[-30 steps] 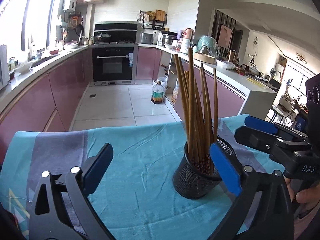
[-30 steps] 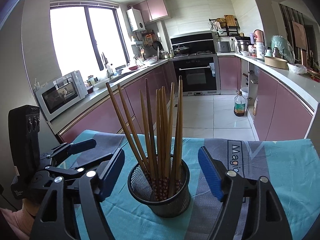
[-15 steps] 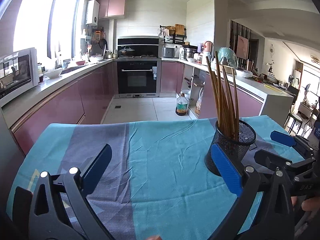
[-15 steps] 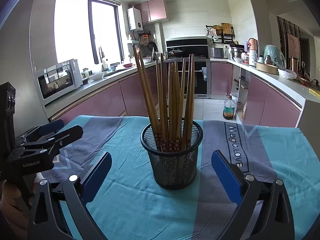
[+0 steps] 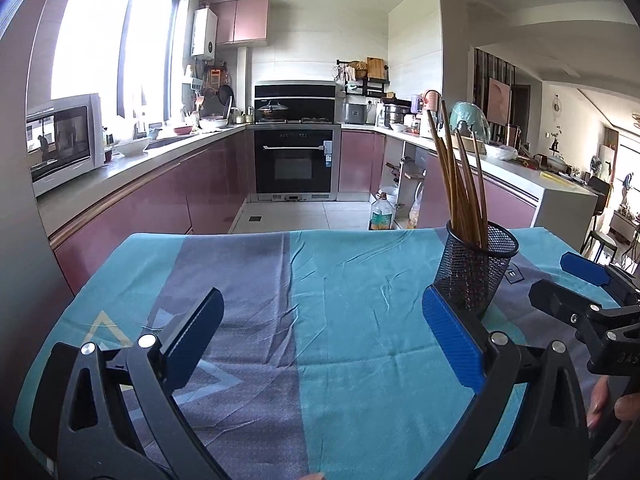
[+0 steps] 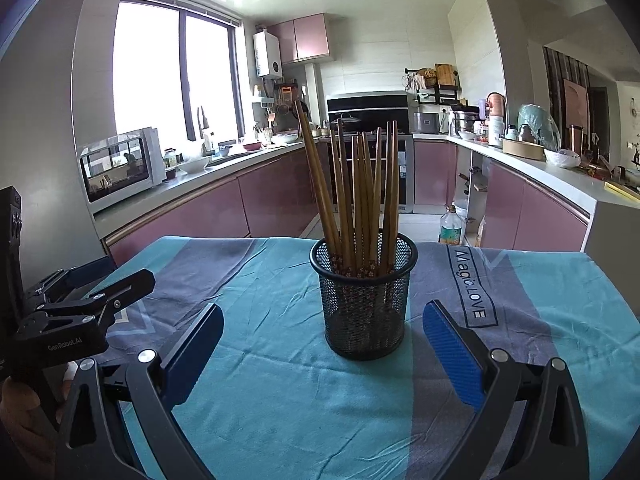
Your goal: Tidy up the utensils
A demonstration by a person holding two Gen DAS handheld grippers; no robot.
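Black wire-mesh cup (image 6: 364,300) stands upright on the teal-and-grey cloth (image 6: 280,400), roughly mid-table. It is round, with an open top and a solid rim. It holds a bunch of brown wooden chopsticks (image 6: 360,192), thick ends up and fanned out slightly; a dark red floral pattern shows on their lower ends through the mesh.

Right gripper (image 6: 320,344): jaws wide open, nothing between the blue pads, cup just ahead of the gap and clear of both fingers.

Left gripper (image 5: 320,340): jaws also spread wide, empty, over bare cloth. In this view the cup (image 5: 474,268) sits off to the right, behind the right pad.
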